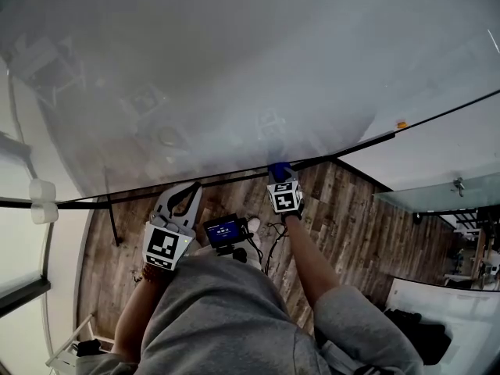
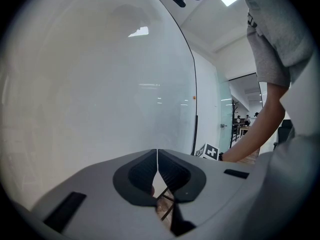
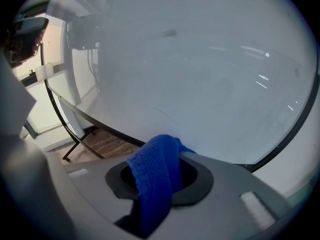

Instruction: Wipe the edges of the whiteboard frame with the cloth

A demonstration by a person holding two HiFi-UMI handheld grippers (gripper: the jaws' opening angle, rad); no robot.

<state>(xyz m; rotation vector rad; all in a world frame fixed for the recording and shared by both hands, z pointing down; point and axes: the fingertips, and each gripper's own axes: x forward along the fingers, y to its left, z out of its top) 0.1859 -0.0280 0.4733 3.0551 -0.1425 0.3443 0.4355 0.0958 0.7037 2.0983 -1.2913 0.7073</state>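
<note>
Head view: looking steeply down at one large whiteboard with a thin black frame along its lower edge, above a wood floor. The right tongs meet that frame, and a blue cloth in them appears to touch it. The left tongs hang just below the frame, further along it, and carry nothing. One small orange dot sits on the board just above the frame.

Left gripper view: the left tongs are clenched on nothing, pads meeting, and point along the whiteboard. The frame rises as a dark line just beyond them.

Right gripper view: the right tongs grasp the cloth, which is folded over and bunches out of the pads. The frame runs just ahead of it, with the whiteboard above and one dark stand leg below the frame.

Likely risks: the cloth looks pinched at a single fold, so dragging it along the frame could pull it free. If the bunch flattens, the hard tongs tips could scrape the frame. The cloth could also drift up onto the board face and miss the edge.

Count: one whiteboard, one cloth, two tongs.
</note>
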